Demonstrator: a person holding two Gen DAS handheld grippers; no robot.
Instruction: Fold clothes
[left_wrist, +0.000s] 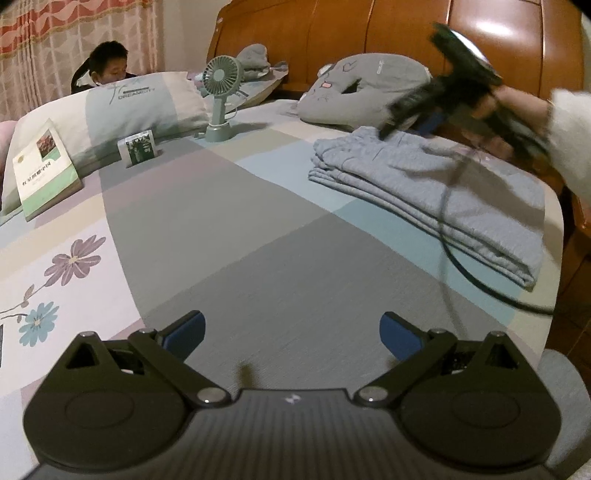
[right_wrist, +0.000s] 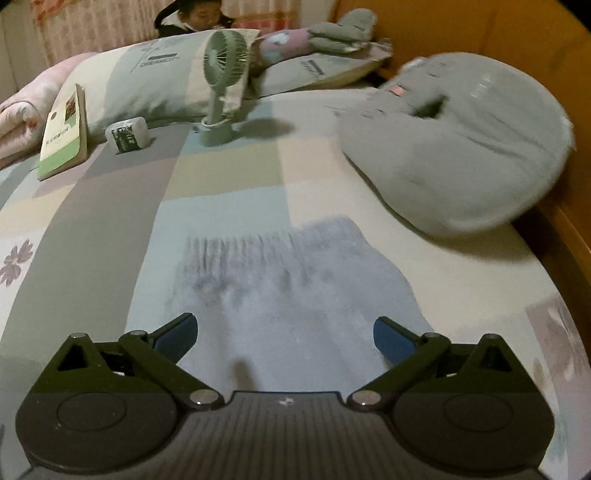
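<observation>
A blue-grey garment (left_wrist: 461, 199) lies folded in layers on the patchwork bedsheet (left_wrist: 229, 229), on the right side of the bed. My left gripper (left_wrist: 293, 332) hovers open over bare sheet, well short of the garment and to its left, with nothing between its blue pads. In the left wrist view the right gripper (left_wrist: 406, 122) appears blurred above the far end of the garment, held by a hand in a white sleeve (left_wrist: 569, 140). The right wrist view shows the right gripper (right_wrist: 284, 332) wide open just above the garment (right_wrist: 295, 288), with nothing held.
A green desk fan (left_wrist: 221, 92), a small box (left_wrist: 139, 147) and a book (left_wrist: 44, 170) stand by the pillows (left_wrist: 122, 107) at the back. A grey plush cushion (right_wrist: 461, 147) lies by the wooden headboard (left_wrist: 369, 29). A black cable (left_wrist: 454, 251) trails over the garment. A person (left_wrist: 109, 66) sits behind the pillows.
</observation>
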